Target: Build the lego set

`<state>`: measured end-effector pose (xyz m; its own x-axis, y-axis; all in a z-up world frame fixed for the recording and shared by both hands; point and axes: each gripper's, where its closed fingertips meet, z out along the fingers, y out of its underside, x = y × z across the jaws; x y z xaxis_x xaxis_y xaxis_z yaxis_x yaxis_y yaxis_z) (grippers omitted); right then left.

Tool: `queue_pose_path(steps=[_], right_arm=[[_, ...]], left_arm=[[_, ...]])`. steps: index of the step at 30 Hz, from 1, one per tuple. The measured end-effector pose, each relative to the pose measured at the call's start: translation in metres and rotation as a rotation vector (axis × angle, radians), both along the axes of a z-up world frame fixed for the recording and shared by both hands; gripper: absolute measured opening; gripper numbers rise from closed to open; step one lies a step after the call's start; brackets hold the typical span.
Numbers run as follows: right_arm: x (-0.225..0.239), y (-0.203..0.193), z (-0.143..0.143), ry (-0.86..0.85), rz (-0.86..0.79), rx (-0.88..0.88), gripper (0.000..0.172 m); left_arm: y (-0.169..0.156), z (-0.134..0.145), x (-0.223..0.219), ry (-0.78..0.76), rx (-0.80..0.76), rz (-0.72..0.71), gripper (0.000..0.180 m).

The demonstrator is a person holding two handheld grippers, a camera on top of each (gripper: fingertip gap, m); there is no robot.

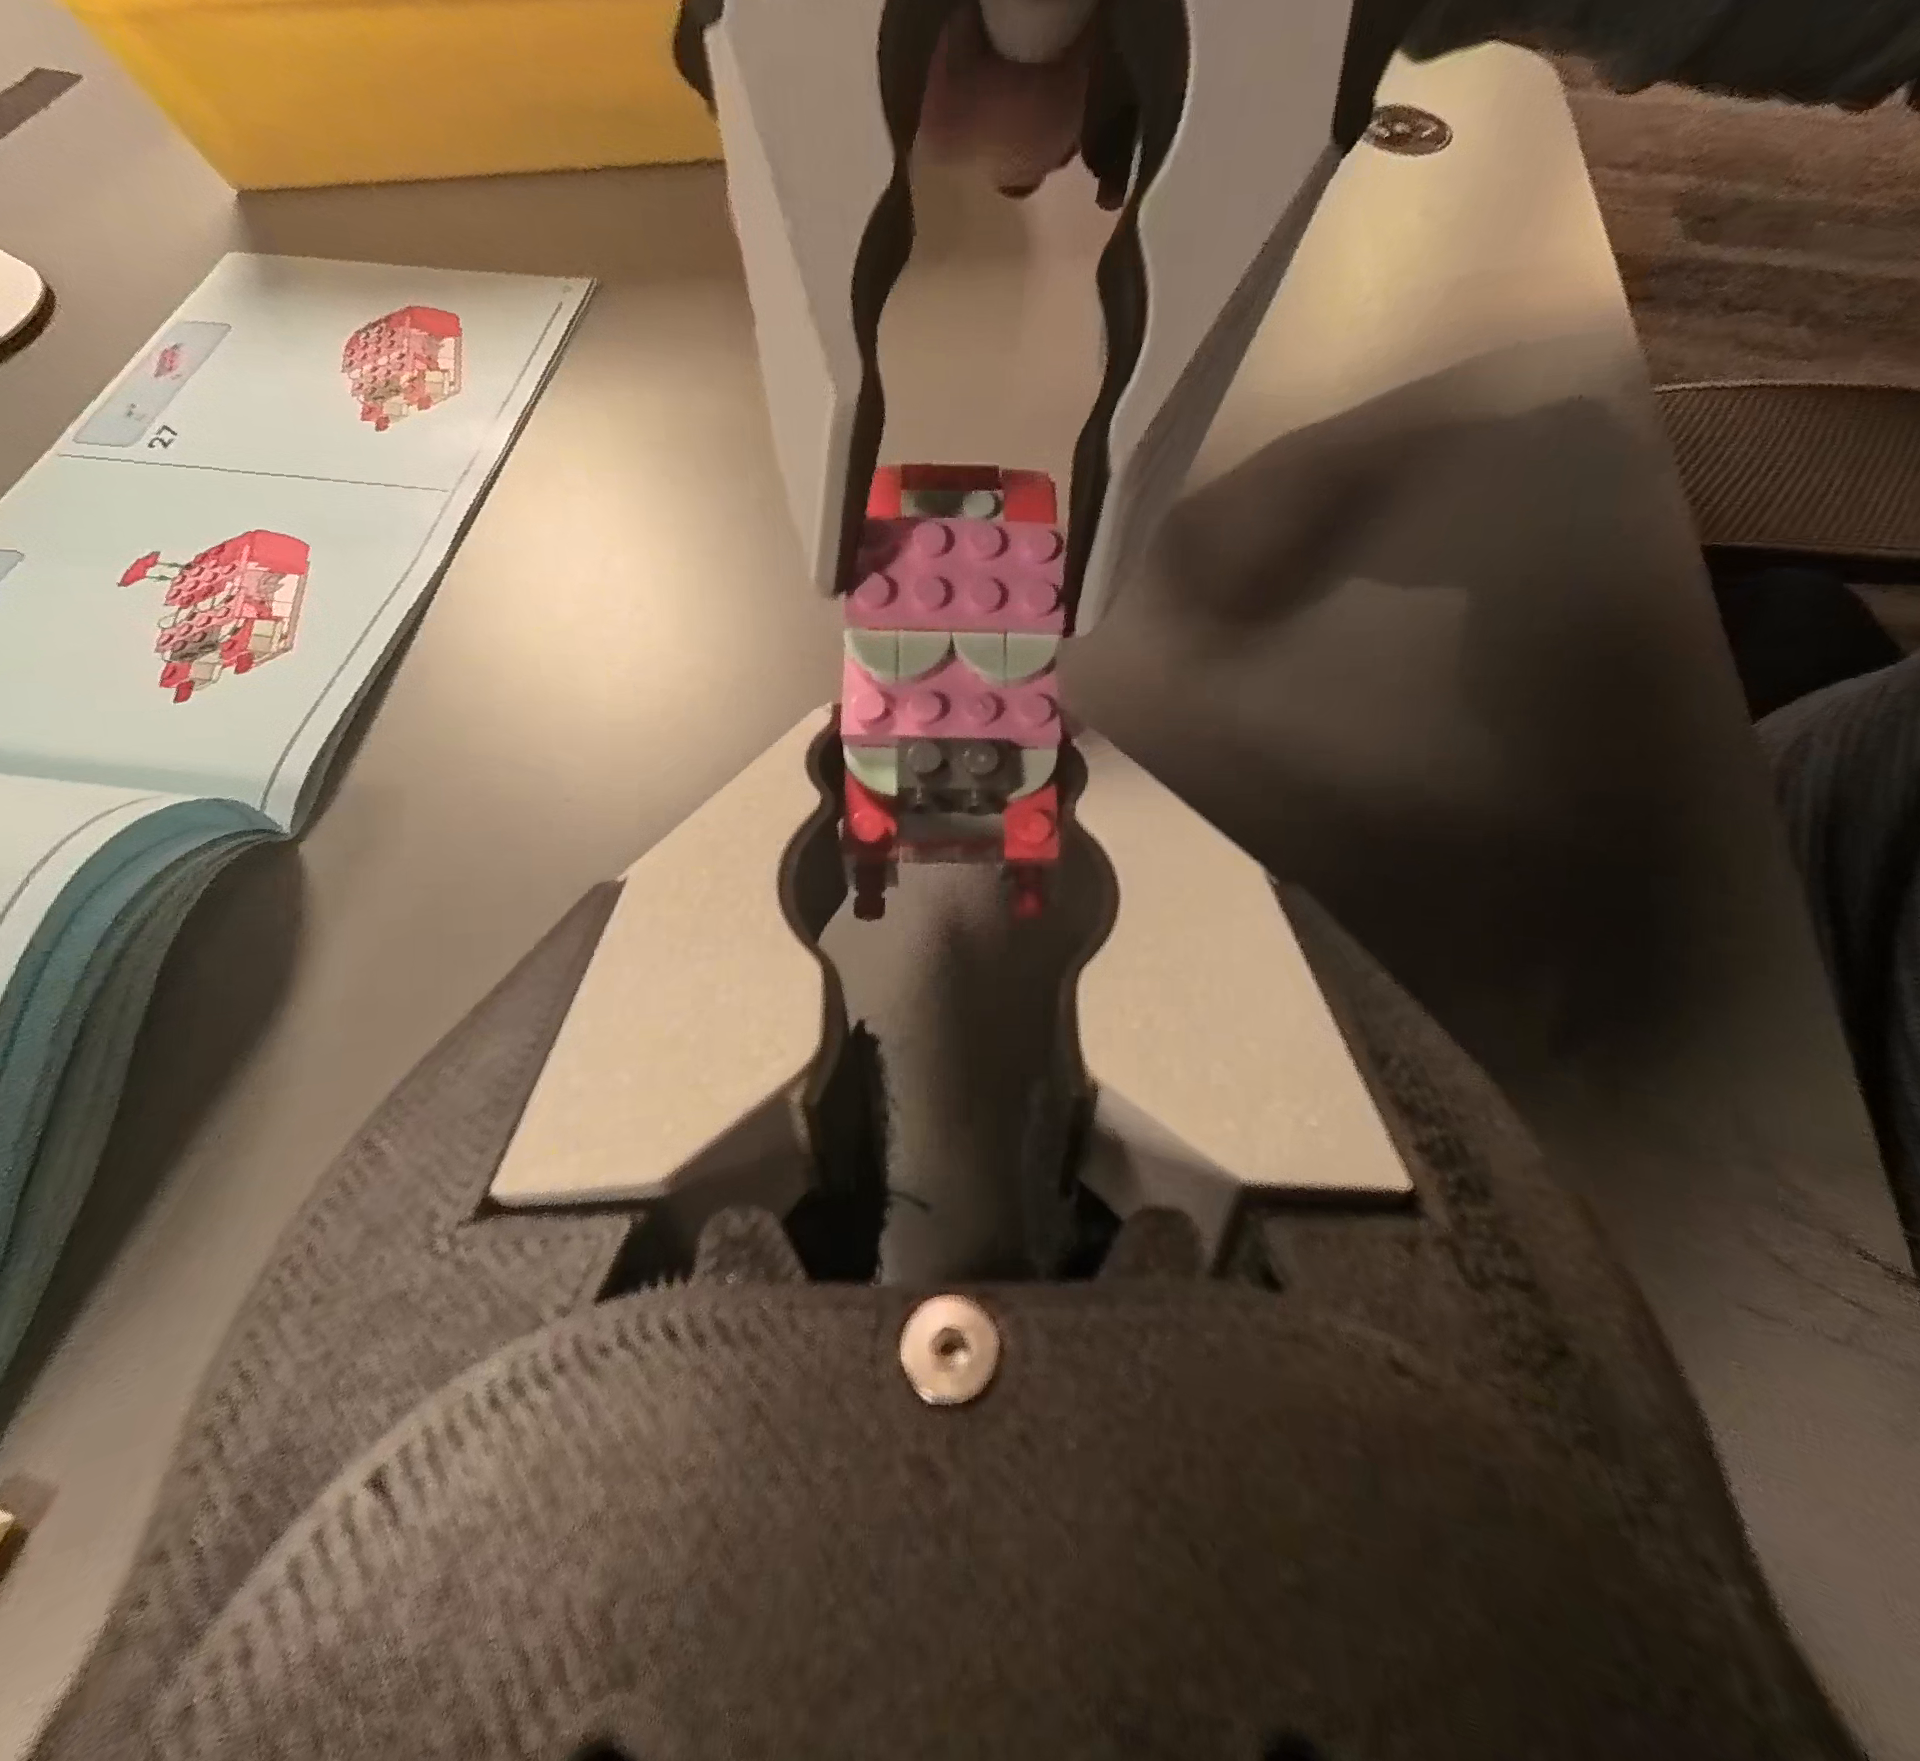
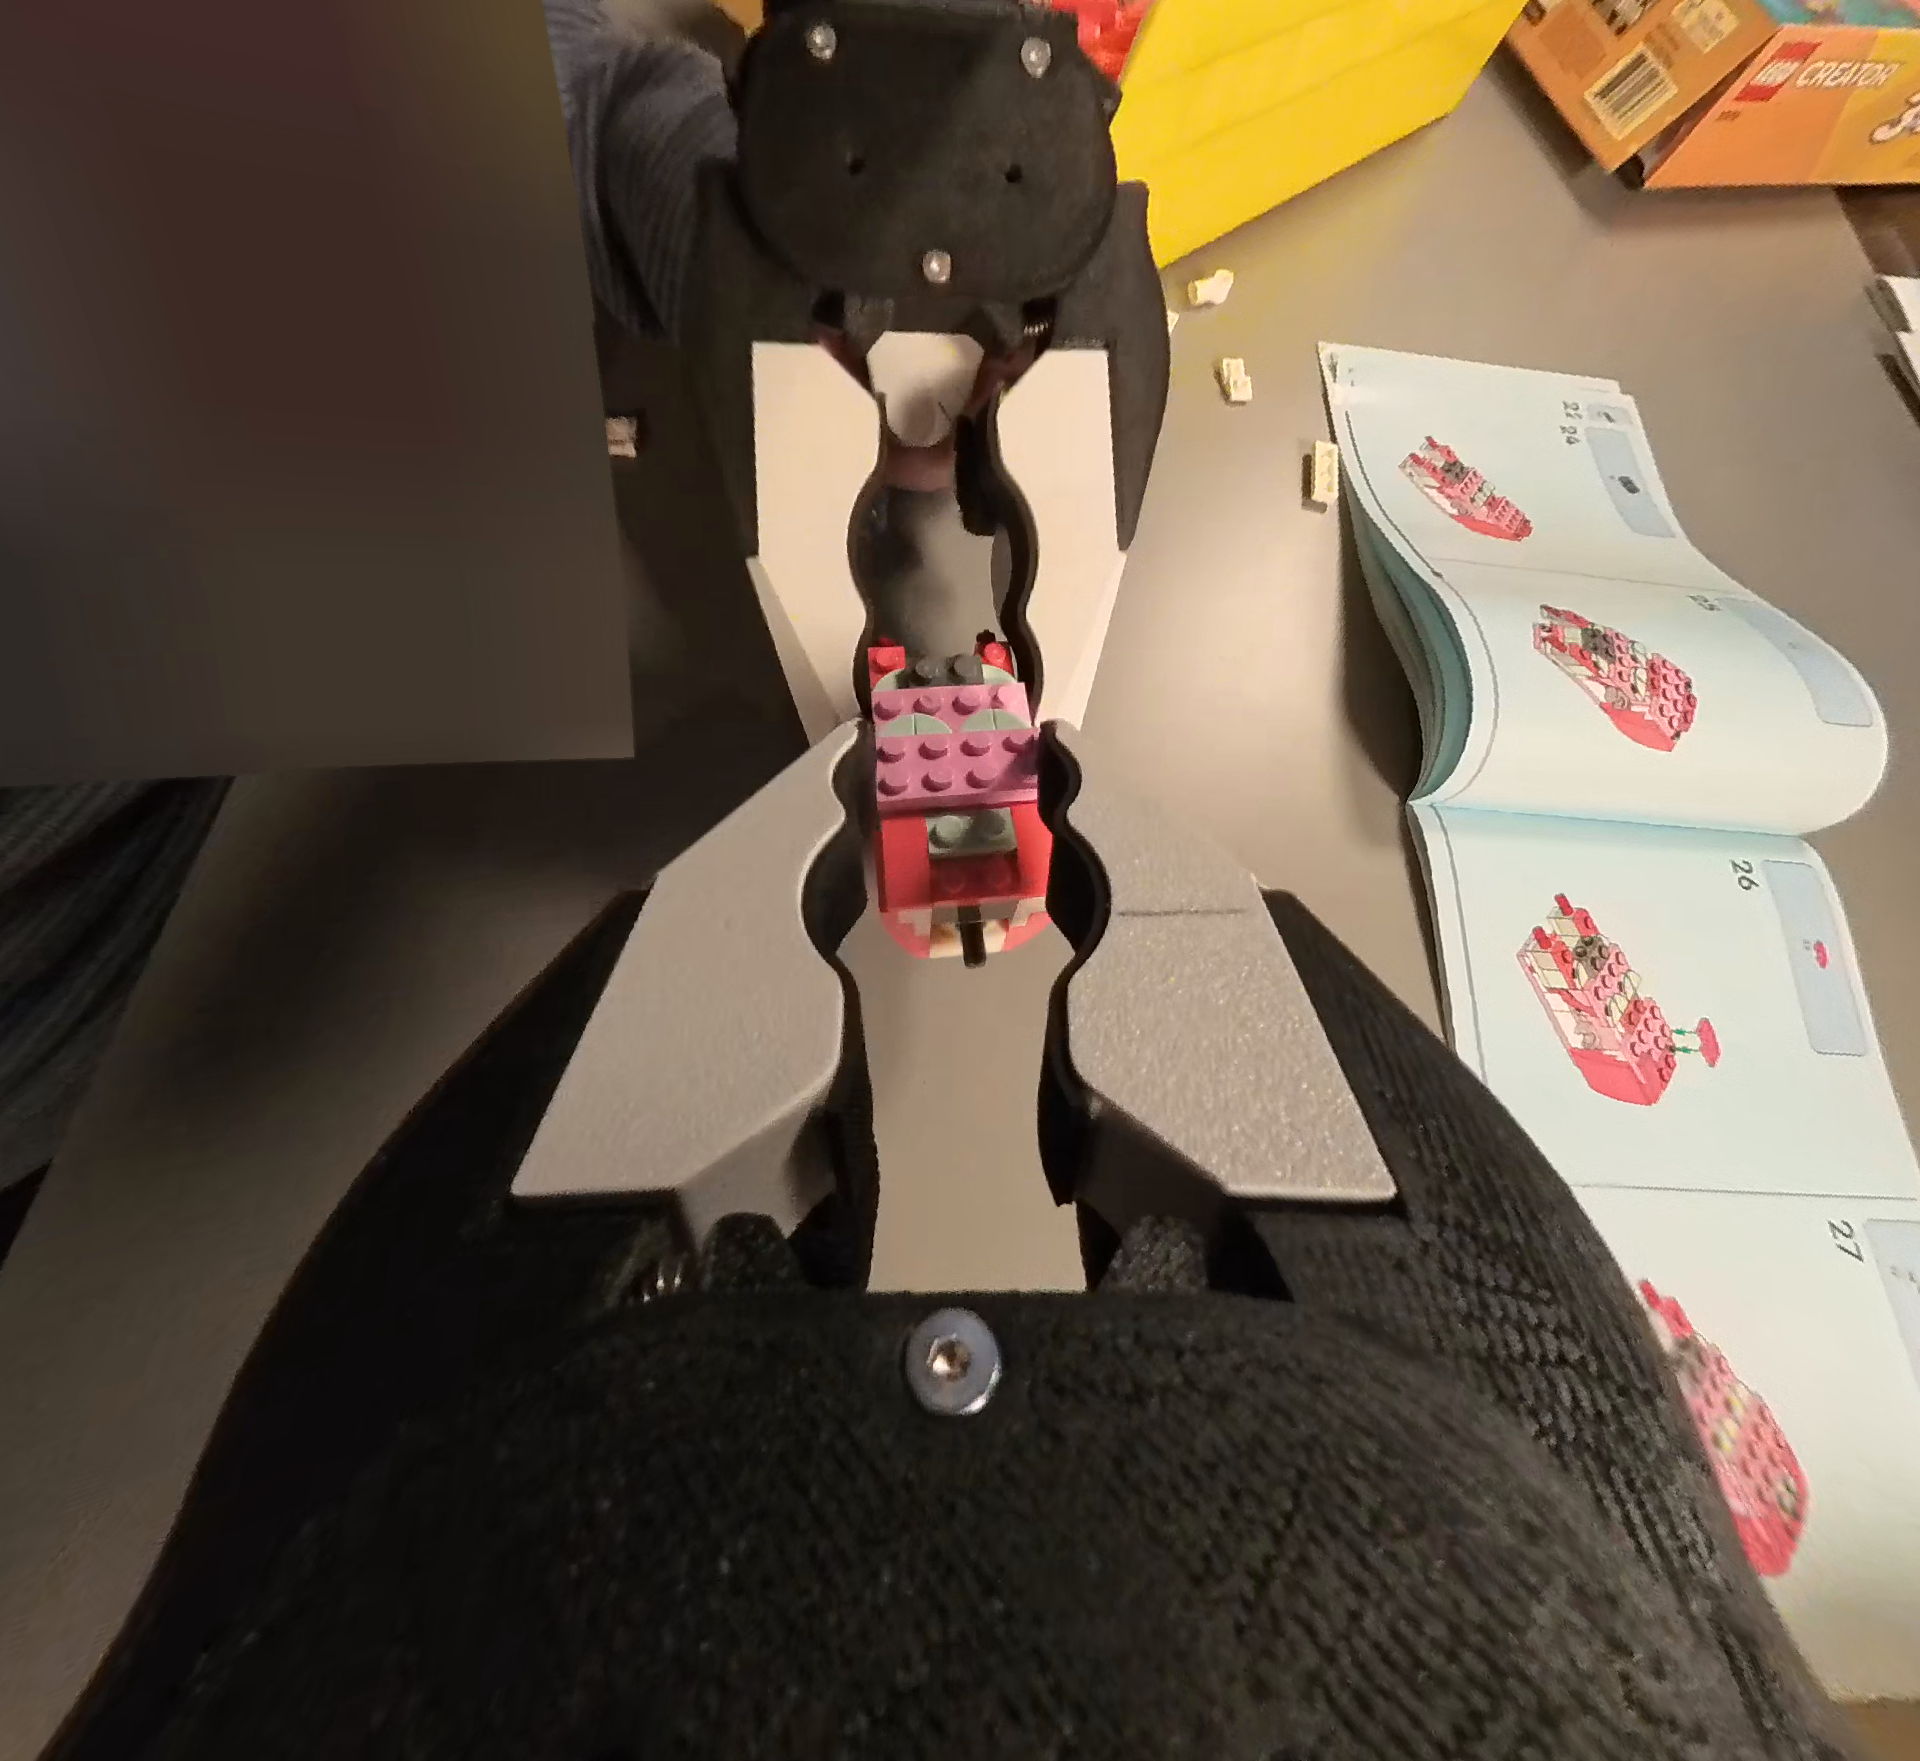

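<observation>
**Both grippers clamped on one brick model, mid-air**

The small pink, red and grey toy-brick model (image 1: pixel 951 662) hangs above the grey table (image 1: pixel 665 381), pinched end to end. The left gripper (image 1: pixel 961 781) grips its near end with the red corner pieces; the right gripper (image 2: pixel 951 776) grips the pink studded plates at the other end (pads look pressed on both sides in each wrist view).

Doing this well, my read: keep the two grippers in line and the squeeze even. A twist between them would likely pop plates apart. Small red bits hang off the left-hand end (image 1: pixel 868 880), so avoid knocking those.

Room: the open pale-blue instruction booklet (image 2: pixel 1621 776) lies to one side, with the yellow plastic bin (image 2: pixel 1299 28) and orange cardboard box (image 2: pixel 1714 18) beyond it. A few small white loose bricks (image 2: pixel 1233 381) sit near the booklet's edge. The table directly under the model looks bare.
</observation>
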<state>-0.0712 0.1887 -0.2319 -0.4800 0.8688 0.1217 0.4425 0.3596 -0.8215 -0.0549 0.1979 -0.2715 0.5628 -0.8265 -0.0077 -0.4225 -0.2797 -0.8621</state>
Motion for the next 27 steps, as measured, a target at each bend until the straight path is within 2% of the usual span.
queue_pose_path(steps=[8, 27], right_arm=[[-0.0014, -0.0061, 0.0016, 0.067, 0.017, 0.009, 0.029], [0.0012, -0.0001, 0.0025, 0.072, -0.012, 0.007, 0.030]], left_arm=[[0.0003, 0.0029, 0.0010, -0.019, 0.003, 0.002, 0.036], [0.0003, 0.0033, 0.0007, -0.022, 0.000, 0.003, 0.036]])
